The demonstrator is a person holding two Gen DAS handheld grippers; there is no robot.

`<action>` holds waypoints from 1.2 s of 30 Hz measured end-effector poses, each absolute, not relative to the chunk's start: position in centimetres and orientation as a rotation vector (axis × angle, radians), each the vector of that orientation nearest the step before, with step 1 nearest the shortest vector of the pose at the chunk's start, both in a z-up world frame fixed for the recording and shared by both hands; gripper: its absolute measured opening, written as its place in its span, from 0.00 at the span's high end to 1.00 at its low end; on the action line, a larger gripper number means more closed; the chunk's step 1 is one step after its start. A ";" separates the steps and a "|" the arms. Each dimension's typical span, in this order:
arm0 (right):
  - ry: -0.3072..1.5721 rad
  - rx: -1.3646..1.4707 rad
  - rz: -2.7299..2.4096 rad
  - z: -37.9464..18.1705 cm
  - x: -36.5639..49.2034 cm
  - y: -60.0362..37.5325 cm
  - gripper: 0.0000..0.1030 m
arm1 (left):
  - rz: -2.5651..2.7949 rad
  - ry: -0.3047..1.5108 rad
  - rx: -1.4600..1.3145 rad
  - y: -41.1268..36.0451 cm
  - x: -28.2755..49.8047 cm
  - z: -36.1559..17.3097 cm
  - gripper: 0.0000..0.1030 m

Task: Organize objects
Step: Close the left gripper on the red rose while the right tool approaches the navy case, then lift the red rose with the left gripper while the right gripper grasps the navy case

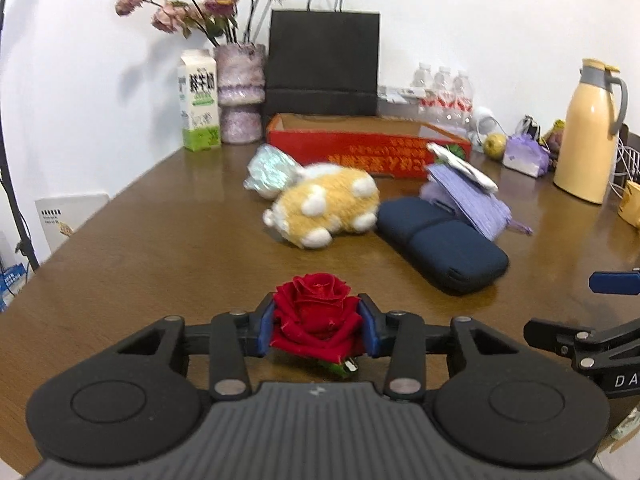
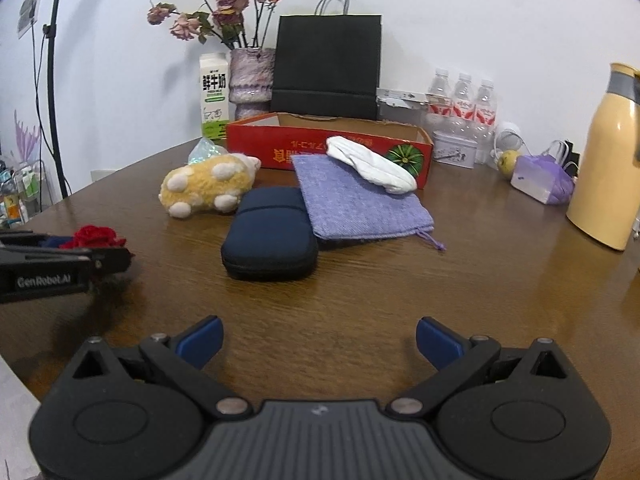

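My left gripper (image 1: 318, 326) is shut on a red fabric rose (image 1: 318, 312), held just above the brown table (image 1: 160, 240); the rose also shows at the left of the right wrist view (image 2: 96, 237). My right gripper (image 2: 319, 338) is open and empty over the table's near side. Ahead lie a yellow-and-white plush toy (image 2: 208, 186), a navy zip case (image 2: 270, 236), a purple drawstring pouch (image 2: 356, 204) with a white folded cloth (image 2: 372, 166) on it, and a shiny wrapped packet (image 1: 270, 170). An open red cardboard box (image 2: 332, 144) stands behind them.
Along the wall stand a milk carton (image 2: 214, 96), a vase of dried roses (image 2: 250, 76), a black paper bag (image 2: 326, 66), several water bottles (image 2: 462, 100), a small tin (image 2: 454, 150), a purple gift bag (image 2: 542, 178) and a yellow thermos jug (image 2: 610, 164).
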State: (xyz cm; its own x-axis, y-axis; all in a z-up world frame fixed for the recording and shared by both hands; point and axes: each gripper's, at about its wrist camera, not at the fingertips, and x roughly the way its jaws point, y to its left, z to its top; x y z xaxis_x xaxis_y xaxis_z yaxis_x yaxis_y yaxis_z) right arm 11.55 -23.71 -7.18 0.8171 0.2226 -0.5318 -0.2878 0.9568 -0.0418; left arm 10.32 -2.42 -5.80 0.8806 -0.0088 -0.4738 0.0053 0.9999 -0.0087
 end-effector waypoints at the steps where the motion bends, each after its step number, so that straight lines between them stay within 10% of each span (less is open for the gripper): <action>1: 0.549 -0.127 0.278 -7.1 11.8 -23.5 0.00 | -0.002 0.483 -0.004 -2.1 10.4 -5.6 0.59; 13: 0.482 -0.132 0.345 -4.8 15.4 -20.3 0.01 | 0.016 0.441 0.007 1.0 13.1 -3.5 0.59; 28: 0.525 -0.154 0.388 -3.9 21.2 -17.5 0.45 | -0.060 0.492 0.005 3.5 19.9 -1.2 0.59; 36: 0.553 -0.140 0.353 -5.0 22.6 -17.5 0.49 | -0.128 0.446 0.038 2.8 23.7 -1.2 0.59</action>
State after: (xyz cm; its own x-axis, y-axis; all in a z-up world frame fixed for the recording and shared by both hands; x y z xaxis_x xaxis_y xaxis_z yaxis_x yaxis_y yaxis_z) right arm 22.63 -17.49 -5.03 0.7927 0.2892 -0.5367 -0.3640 0.9307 -0.0361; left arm 23.69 2.76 -1.22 0.8941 -0.1152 -0.4328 0.1320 0.9912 0.0089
